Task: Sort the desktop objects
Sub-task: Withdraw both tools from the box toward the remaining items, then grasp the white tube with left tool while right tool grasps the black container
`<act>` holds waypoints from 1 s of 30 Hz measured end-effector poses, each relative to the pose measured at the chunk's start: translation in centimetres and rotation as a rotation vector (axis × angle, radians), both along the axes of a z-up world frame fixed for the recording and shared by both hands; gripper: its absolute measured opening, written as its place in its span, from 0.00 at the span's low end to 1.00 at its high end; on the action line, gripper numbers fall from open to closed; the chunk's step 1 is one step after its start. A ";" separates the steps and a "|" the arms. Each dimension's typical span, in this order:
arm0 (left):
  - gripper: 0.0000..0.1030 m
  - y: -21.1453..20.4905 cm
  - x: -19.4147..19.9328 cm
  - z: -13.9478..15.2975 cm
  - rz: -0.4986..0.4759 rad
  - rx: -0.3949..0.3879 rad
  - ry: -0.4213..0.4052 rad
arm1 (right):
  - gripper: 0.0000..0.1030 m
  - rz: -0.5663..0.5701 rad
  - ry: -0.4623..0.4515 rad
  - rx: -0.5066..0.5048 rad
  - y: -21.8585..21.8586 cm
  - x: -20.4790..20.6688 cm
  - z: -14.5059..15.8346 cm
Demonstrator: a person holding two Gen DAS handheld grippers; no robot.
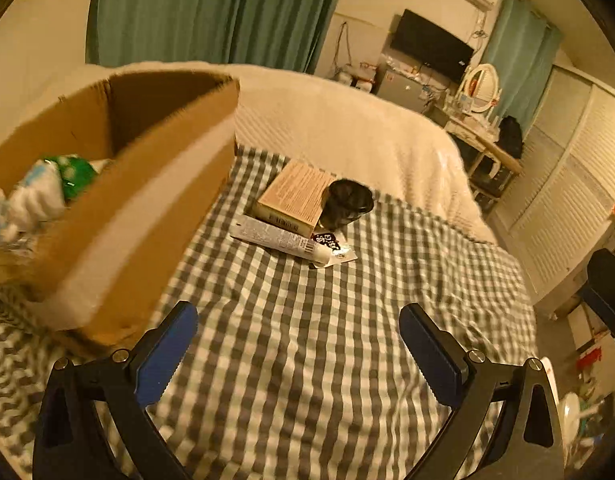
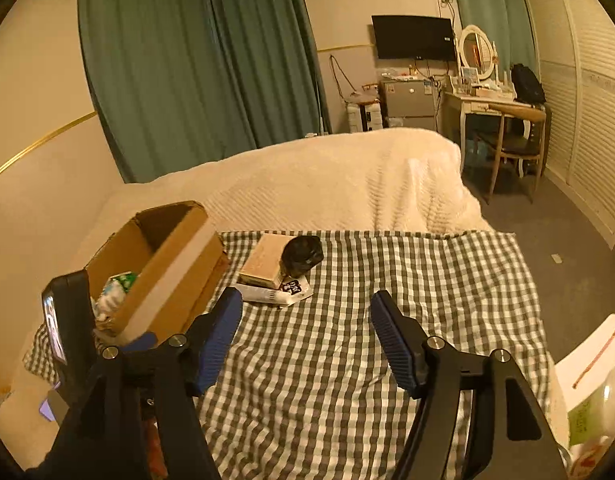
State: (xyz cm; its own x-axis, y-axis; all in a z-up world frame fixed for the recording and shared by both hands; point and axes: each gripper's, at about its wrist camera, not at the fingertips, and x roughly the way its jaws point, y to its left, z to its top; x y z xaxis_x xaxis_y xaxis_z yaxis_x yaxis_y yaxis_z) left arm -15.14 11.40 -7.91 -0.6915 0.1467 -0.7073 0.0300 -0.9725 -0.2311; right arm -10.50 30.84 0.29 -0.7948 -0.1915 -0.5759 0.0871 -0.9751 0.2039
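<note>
L tongs [image 1: 298, 354] wide open, R tongs [image 2: 306, 346] partly open, both empty, cardboard box [image 1: 147, 208] w/ green-white packets [image 1: 47, 184]

A bedroom in a home; a bed [image 2: 327, 176] under a cream blanket takes up the middle, with a checked cloth [image 2: 387, 280] spread over its near end; green curtains [image 2: 179, 60] hang along the far wall; a television [image 2: 413, 37] is mounted above a small fridge [image 2: 407, 100]; a dressing table [image 2: 483, 98] with an oval mirror [image 2: 476, 51] and a chair [image 2: 515, 136] stands beside louvred wardrobe doors [image 2: 587, 120].
</note>
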 end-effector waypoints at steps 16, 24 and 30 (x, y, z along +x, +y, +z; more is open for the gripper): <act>1.00 0.0 -11.1 -9.2 0.246 0.006 -0.001 | 0.64 0.118 -0.037 -0.198 0.2 -19.6 -12.3; 1.00 0.8 -12.2 -9.8 0.256 -0.044 -0.008 | 0.64 0.181 -0.051 -0.346 0.9 -23.0 -18.5; 0.86 0.6 -12.7 -9.9 0.230 -0.025 -0.028 | 0.11 0.207 -0.090 -0.311 0.1 -24.0 -19.6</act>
